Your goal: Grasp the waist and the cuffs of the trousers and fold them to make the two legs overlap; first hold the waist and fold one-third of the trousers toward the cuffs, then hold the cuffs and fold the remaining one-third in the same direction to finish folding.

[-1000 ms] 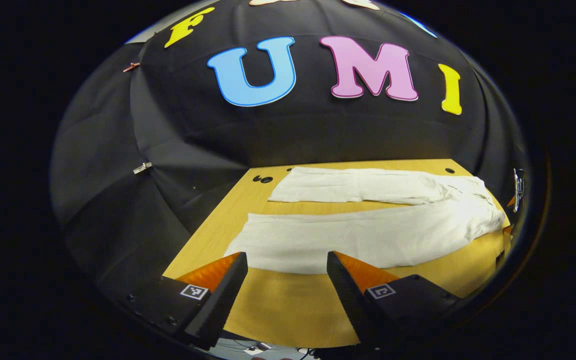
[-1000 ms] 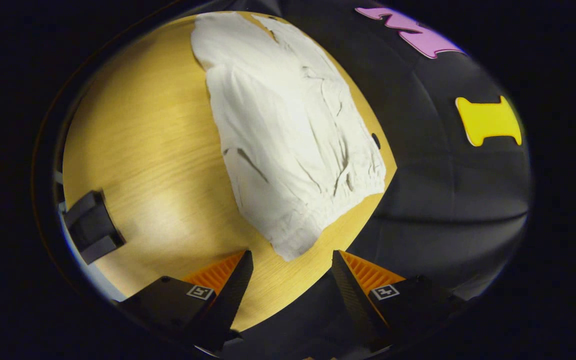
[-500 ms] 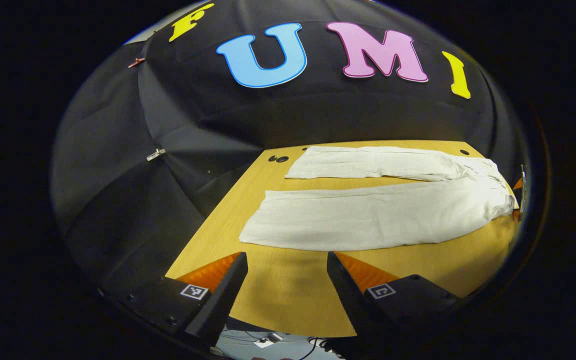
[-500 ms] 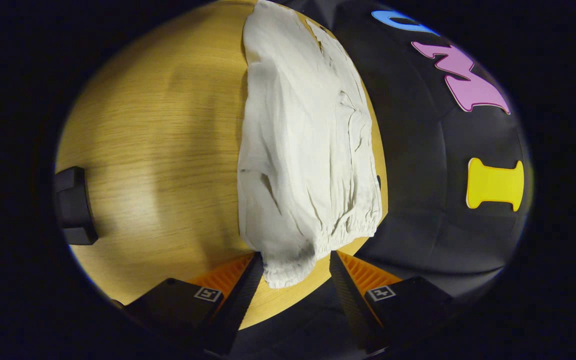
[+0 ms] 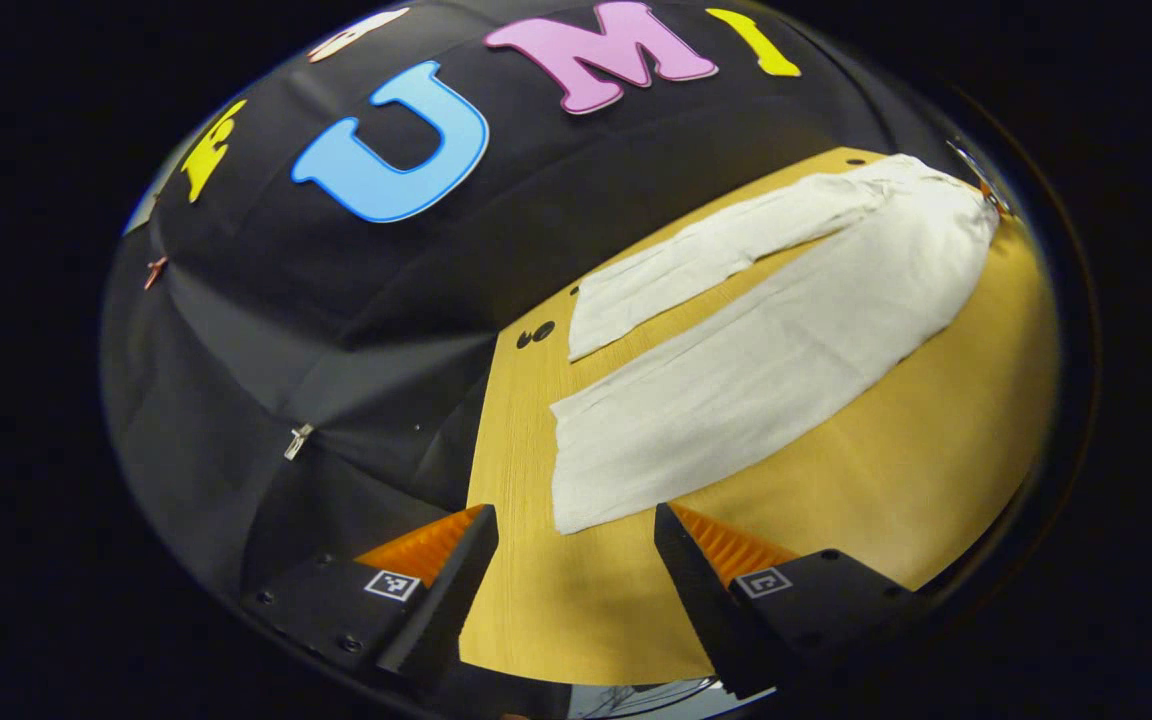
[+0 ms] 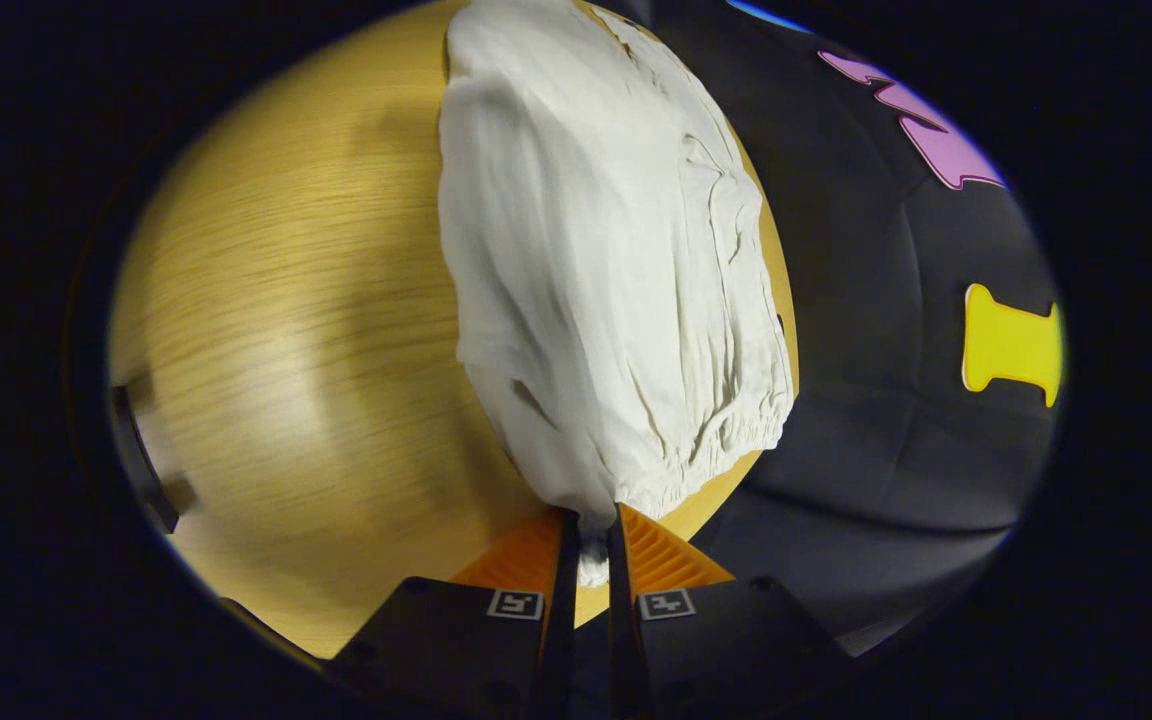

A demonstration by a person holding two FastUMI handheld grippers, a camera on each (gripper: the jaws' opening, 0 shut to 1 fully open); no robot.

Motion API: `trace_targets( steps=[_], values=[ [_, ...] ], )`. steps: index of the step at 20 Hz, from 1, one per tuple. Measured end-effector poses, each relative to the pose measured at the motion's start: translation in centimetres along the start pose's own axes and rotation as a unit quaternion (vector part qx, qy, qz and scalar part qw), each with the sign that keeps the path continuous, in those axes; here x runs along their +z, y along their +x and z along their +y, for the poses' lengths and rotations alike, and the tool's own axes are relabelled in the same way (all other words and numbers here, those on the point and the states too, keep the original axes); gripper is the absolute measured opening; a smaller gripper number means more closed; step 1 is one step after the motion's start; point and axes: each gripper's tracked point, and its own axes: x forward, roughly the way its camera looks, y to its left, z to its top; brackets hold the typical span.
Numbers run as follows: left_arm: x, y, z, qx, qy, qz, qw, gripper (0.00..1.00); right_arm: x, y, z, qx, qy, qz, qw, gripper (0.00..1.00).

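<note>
On the table: white trousers (image 5: 766,350) lie spread flat on a light wooden table (image 5: 936,470), the two legs side by side with a narrow strip of bare wood between them.
Near leg: in the left gripper view its cuff (image 5: 561,470) ends close to the table's left edge, just beyond the gripper's fingers and apart from them.
Far leg: thinner in that view, it lies beside the black cloth wall (image 5: 336,330), with its cuff near two small dark holes (image 5: 536,332) in the tabletop.
Waist: at the far right end in the left gripper view; in the right gripper view the gathered elastic waistband (image 6: 726,440) lies at the table's edge beside the cloth wall, the fabric above it creased.
Left gripper (image 5: 574,545): jaws wide apart, holding nothing, low over bare wood just short of the near cuff.
Right gripper (image 6: 591,545): jaws drawn close together, both pressing on the near corner of the waistband, a small bunch of white fabric pinched between them.
Table edge: in the right gripper view a dark, blurred object (image 6: 141,470) sits at the left rim; what it is cannot be told.
</note>
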Motion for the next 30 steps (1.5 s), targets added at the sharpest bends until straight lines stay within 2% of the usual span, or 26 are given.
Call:
trace_targets(
  steps=[1,3,5,8,10,14,15,16,17,18,20,24,25,27,30],
  values=[
    [0.0,0.6,0.4,-0.003,0.024,0.002,1.000,0.98,0.0,0.1,-0.1,0.004,0.005,0.004,1.000,0.14],
    [0.2,2.2,0.8,-0.012,0.097,-0.002,0.995,0.98,0.2,0.3,0.0,0.011,0.004,0.002,1.000,0.11],
    [0.0,4.3,0.4,-0.043,0.176,-0.003,0.983,0.97,0.3,-0.2,-0.1,0.018,-0.011,-0.006,1.000,0.07],
    [-2.0,7.1,-0.5,-0.091,0.270,0.009,0.958,0.96,0.3,0.0,-0.1,0.033,-0.023,-0.004,0.999,0.05],
    [-4.1,8.8,-0.1,-0.109,0.323,0.031,0.939,0.96,0.4,-0.1,-0.1,0.030,-0.028,-0.002,0.999,0.05],
    [-6.8,11.2,0.4,-0.131,0.384,0.059,0.912,0.97,0.4,-0.1,-0.1,0.018,-0.045,0.001,0.999,0.05],
    [-7.0,11.8,0.2,-0.140,0.404,0.056,0.902,0.97,0.4,-0.1,-0.1,0.020,-0.042,0.002,0.999,0.05],
    [-6.5,12.7,0.1,-0.139,0.434,0.043,0.889,0.94,0.4,0.0,-0.1,0.020,-0.041,0.003,0.999,0.05],
    [-5.7,13.4,0.2,-0.133,0.463,0.026,0.876,0.85,0.4,-0.1,-0.1,0.019,-0.044,0.003,0.999,0.05],
    [-5.5,13.8,0.2,-0.128,0.480,0.018,0.868,0.83,0.4,-0.1,-0.1,0.016,-0.049,0.004,0.999,0.05],
    [-5.5,14.9,0.2,-0.124,0.485,0.022,0.866,0.78,0.4,-0.1,-0.1,0.012,-0.056,0.003,0.998,0.05],
    [-5.6,15.9,0.0,-0.115,0.476,0.037,0.871,0.48,0.4,-0.1,-0.1,0.012,-0.052,0.005,0.999,0.05],
    [-5.7,16.2,-0.1,-0.112,0.471,0.039,0.874,0.22,0.4,-0.1,-0.1,0.012,-0.052,0.005,0.999,0.05],
    [-5.6,16.6,-0.4,-0.100,0.456,0.034,0.884,0.14,0.4,-0.1,-0.2,0.013,-0.047,0.006,0.999,0.05],
    [-5.1,16.9,-0.2,-0.108,0.421,0.040,0.900,0.08,0.3,-0.1,-0.4,0.010,-0.035,0.017,0.999,0.05]
  ],
)
